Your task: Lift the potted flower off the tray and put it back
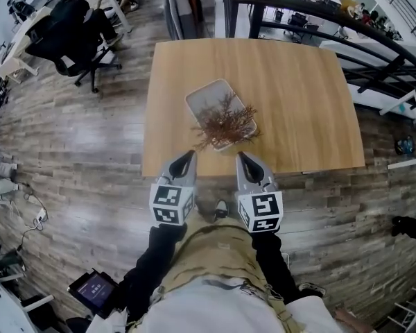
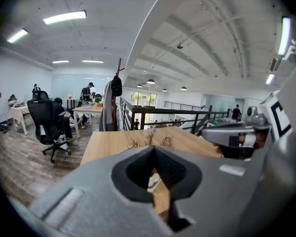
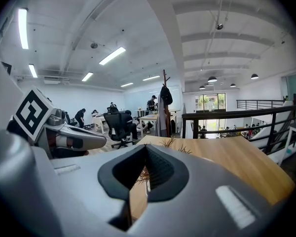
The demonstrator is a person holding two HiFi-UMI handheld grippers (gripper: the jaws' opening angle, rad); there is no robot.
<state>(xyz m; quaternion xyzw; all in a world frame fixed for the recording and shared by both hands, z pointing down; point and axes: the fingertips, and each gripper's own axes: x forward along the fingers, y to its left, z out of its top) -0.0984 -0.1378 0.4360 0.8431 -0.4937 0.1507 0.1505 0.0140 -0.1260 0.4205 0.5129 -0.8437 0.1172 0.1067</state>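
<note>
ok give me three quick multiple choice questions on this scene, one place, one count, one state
1. On the light wooden table, where is the reddish-brown dried potted flower? A on the pale rectangular tray B on bare wood C hanging off the edge
2. How many trays? A one B two C three
3. Fingers of the right gripper are A wide apart B together, empty C closed on the tray
Answers: 1 A, stems spread over the tray; 2 A, one shows; 3 B, fingers meet, nothing between.

The counter (image 1: pixel 305 103) lies open along its near edge; only the potted flower (image 1: pixel 225 123) on its tray (image 1: pixel 202 97) blocks the middle.
</note>
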